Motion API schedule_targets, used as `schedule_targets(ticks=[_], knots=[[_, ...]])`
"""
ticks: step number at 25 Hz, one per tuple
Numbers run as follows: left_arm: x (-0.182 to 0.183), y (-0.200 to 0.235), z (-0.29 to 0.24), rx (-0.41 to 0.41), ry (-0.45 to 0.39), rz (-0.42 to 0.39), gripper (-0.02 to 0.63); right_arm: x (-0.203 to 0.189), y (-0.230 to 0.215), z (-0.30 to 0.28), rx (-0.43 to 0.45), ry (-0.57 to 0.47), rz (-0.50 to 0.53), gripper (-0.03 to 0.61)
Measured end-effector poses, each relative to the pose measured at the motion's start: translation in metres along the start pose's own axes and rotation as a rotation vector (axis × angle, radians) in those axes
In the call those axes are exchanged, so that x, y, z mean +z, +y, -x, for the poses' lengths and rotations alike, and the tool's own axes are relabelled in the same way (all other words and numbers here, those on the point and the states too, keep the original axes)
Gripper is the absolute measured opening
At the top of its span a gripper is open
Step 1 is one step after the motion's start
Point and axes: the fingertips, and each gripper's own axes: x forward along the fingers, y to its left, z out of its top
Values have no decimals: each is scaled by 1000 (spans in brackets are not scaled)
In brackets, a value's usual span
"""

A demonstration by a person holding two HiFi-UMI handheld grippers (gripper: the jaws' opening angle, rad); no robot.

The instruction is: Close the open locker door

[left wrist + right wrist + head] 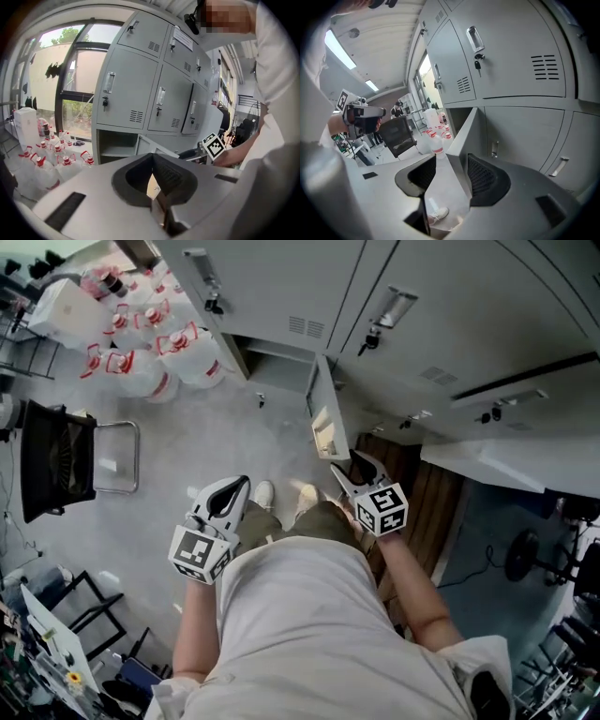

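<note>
The open locker door is a grey bottom-row door that stands out from the locker bank, edge-on toward me. My right gripper is at the door's free edge. In the right gripper view the door runs between the jaws of the right gripper, which stand open with a gap on the left side. My left gripper hangs left of the door, apart from it, tips together and empty. In the left gripper view the left gripper faces the open compartment and the door.
Several clear water jugs with red caps stand on the floor at the left, next to the lockers. A black chair is further left. A wooden panel and a white counter lie to the right. My shoes are below the door.
</note>
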Motion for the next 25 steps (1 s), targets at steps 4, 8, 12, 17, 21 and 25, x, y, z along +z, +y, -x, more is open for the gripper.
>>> schedule_targets(ticks=[4, 8, 12, 17, 21, 25], knots=[[-10, -1, 13, 58, -9, 33, 3, 1, -1, -9, 21, -1, -12, 204], [-15, 4, 25, 104, -21, 62, 3, 3, 6, -17, 42, 9, -17, 196], [-16, 14, 35, 117, -28, 69, 3, 5, 15, -28, 51, 16, -26, 196], [-12, 38, 53, 122, -35, 66, 3, 9, 32, -43, 32, 25, -37, 216], [-11, 65, 70, 113, -48, 68, 3, 15, 46, -59, 3, 28, -38, 235], [-10, 89, 83, 91, -72, 81, 3, 21, 58, -75, -38, 21, -61, 242]])
